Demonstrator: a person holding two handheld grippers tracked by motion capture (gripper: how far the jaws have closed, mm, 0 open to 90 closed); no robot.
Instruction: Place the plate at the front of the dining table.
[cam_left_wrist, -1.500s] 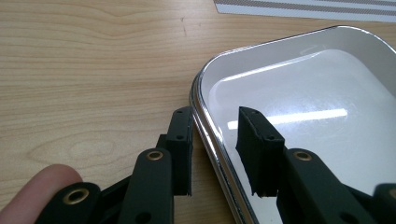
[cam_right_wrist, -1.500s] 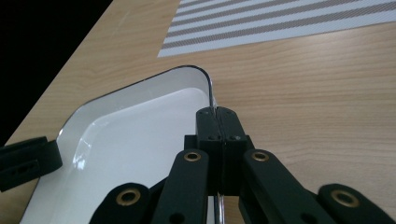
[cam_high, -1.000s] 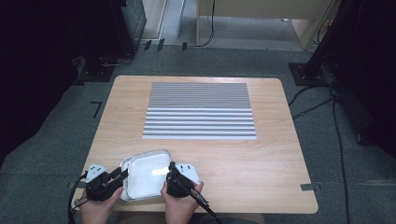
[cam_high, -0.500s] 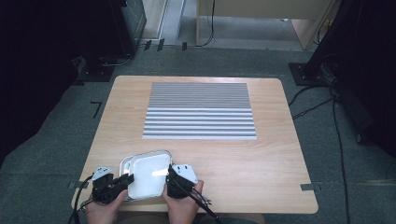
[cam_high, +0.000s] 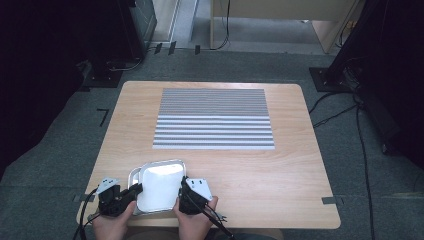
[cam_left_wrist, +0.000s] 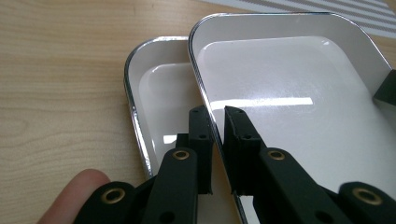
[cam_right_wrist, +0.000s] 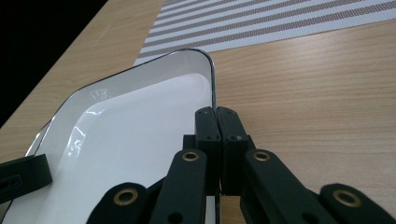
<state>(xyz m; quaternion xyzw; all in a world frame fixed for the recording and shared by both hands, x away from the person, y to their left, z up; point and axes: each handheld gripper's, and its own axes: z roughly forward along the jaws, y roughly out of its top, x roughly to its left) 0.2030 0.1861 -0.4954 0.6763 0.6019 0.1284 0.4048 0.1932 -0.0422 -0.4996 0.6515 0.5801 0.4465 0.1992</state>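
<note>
I have the upper white tray pinched from both sides at the near edge of the wooden table, so it stays level between my hands. My right gripper is clamped tight on the tray's right rim, jaws pressed together with the thin metal edge between them. My left gripper straddles the left rim, one jaw inside and one outside; a narrow gap shows between them, so I judge it is closing on the rim or only lightly holding it, though I cannot tell for sure. A second white tray lies underneath, offset to the left, its rim peeking out beside my left jaws. The upper one seems to rest partly on it, which is why I grip only the top rim. The striped placemat lies farther off, well apart from both trays.
</note>
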